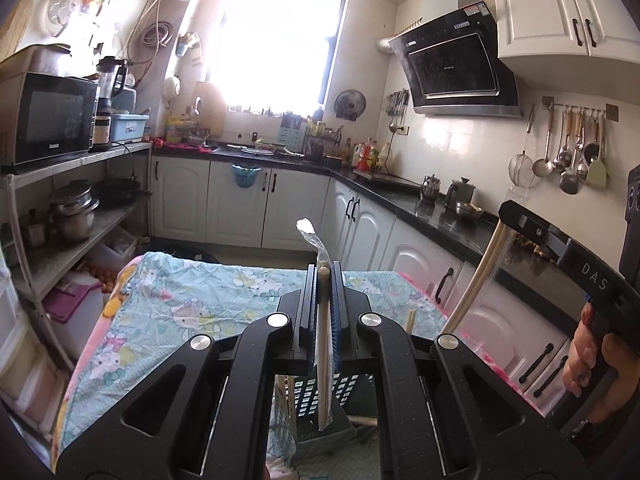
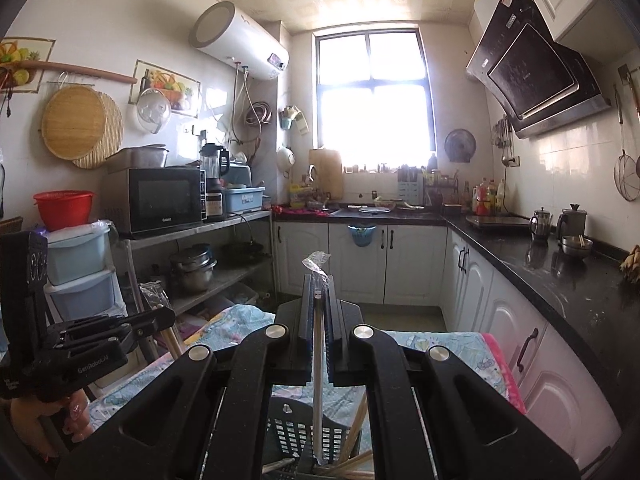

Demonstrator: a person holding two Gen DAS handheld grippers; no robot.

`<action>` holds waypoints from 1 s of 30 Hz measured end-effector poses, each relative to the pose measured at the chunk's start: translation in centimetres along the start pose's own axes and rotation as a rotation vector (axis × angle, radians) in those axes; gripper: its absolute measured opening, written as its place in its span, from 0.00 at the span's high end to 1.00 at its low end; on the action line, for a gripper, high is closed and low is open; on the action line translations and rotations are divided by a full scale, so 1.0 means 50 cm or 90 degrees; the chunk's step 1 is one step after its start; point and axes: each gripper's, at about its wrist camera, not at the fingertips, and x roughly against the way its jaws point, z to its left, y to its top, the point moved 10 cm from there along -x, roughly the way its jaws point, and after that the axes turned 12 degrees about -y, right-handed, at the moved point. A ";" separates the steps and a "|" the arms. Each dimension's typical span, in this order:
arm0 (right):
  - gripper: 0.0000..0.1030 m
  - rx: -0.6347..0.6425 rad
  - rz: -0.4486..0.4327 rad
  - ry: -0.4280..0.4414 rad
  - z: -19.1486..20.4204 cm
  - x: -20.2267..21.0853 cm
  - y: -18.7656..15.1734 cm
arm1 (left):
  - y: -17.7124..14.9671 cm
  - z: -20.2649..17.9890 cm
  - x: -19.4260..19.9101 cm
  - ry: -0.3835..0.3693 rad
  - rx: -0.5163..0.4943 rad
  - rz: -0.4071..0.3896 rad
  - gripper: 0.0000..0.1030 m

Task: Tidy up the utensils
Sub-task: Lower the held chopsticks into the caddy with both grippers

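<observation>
Left tool [image 1: 325,280] clenched on plastic-wrapped chopsticks [image 1: 323,344], held upright at lower centre of frame, lower end over dark slotted basket [image 1: 316,396]. Right tool [image 2: 319,292] clenched on second wrapped pair [image 2: 318,364], upright above same basket, loose chopsticks [image 2: 356,420] leaning inside. Basket sits on surface with cartoon-print cloth [image 1: 192,300].

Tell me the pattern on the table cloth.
Light blue cloth with cartoon cat figures and a pink edge, clearest in the left wrist view.
</observation>
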 end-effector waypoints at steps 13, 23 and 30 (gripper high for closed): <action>0.95 0.006 0.026 0.004 0.012 -0.042 -0.050 | -0.057 0.014 -0.042 0.002 0.004 0.036 0.97; 0.95 0.005 0.061 0.001 0.023 -0.077 -0.099 | -0.089 0.014 -0.062 0.001 0.006 0.057 0.97; 0.95 0.006 0.100 -0.013 0.022 -0.098 -0.131 | -0.107 0.015 -0.073 0.002 0.014 0.074 0.97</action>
